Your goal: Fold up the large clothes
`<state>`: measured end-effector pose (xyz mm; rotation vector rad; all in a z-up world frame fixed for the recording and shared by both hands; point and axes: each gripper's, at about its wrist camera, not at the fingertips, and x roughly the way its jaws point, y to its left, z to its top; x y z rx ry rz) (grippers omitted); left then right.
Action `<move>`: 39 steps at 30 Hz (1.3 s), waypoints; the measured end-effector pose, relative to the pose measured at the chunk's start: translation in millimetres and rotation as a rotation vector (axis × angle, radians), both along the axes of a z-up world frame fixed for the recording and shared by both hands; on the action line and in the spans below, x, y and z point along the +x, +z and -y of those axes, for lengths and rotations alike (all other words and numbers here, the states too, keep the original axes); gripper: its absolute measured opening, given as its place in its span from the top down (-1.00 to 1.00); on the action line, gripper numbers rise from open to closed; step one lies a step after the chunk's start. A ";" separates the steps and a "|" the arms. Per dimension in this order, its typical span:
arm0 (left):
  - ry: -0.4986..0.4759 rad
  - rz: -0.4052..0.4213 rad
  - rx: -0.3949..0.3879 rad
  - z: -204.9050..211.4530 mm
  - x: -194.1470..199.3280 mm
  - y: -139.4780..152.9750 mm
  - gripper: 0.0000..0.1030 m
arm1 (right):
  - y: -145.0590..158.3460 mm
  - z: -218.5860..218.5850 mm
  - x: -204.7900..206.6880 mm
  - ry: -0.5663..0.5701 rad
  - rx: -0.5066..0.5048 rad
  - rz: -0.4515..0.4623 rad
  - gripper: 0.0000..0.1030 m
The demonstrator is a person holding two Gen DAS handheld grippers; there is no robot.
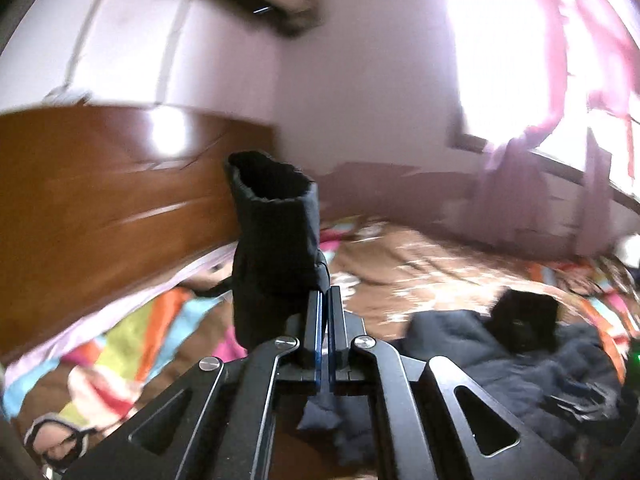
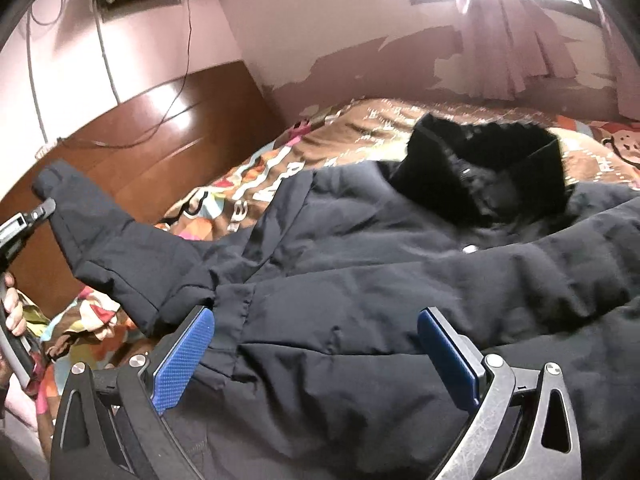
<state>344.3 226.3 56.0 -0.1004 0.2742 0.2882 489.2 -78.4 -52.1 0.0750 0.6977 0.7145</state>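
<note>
The bed [image 2: 400, 120] carries a brown bedspread [image 2: 372, 118] printed with white lettering and bright cartoon patches in orange, green and blue. A glossy wooden headboard [image 2: 160, 136] stands at its far left side. Spread across the bedspread lies a dark padded coat [image 2: 380, 280], its black furry collar [image 2: 484, 176] toward the far side. A small pink item [image 2: 299, 127], perhaps a hair clip, rests on the cover near the corner by the wall.

We see a black padded coat [image 2: 360, 272] with a black fuzzy collar [image 2: 484, 172] on a brown bedspread [image 2: 360, 128] with white lettering and orange, yellow and turquoise cartoon patches. Beside the bedspread stands a glossy reddish-brown headboard [image 2: 168, 136]. The right gripper [image 2: 316, 356] has 2 blue pads [image 2: 182, 356]; the curtain [image 2: 516, 40] is pink.
</note>
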 end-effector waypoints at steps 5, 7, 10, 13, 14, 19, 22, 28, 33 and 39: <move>-0.197 -0.011 0.060 64.8 21.8 -4.8 1.00 | 1.0 31.2 1.3 -0.043 -0.025 0.035 -0.98; -0.274 -0.025 0.073 92.3 32.5 -10.4 1.00 | -2.0 45.1 6.1 -0.063 -0.018 0.017 -0.98; -0.359 -0.048 0.085 121.3 45.3 -18.8 1.00 | -3.4 63.9 10.3 -0.083 -0.008 0.005 -0.98; -0.460 -0.109 0.115 158.7 59.3 -32.2 1.00 | 0.3 87.9 14.4 -0.102 0.014 0.002 -0.98; -0.483 -0.143 0.133 170.0 65.1 -39.2 1.00 | 1.0 94.3 16.0 -0.106 0.022 -0.001 -0.98; -0.563 -0.268 0.086 198.1 78.7 -77.2 1.00 | -2.6 129.0 28.3 -0.130 0.082 -0.063 -0.98; -0.582 -0.342 0.004 197.1 85.1 -97.7 1.00 | -9.3 138.3 33.8 -0.120 0.119 -0.115 -0.98; -0.483 -0.437 -0.167 161.8 90.2 -113.0 0.98 | -20.8 127.4 50.9 -0.019 0.221 -0.240 -0.97; -0.410 -0.411 -0.229 124.4 78.2 -108.7 0.37 | -20.7 95.8 63.6 0.066 0.230 -0.267 -0.69; -0.379 -0.375 -0.251 89.9 61.7 -98.7 0.14 | -36.9 46.1 83.6 0.152 0.267 -0.418 -0.57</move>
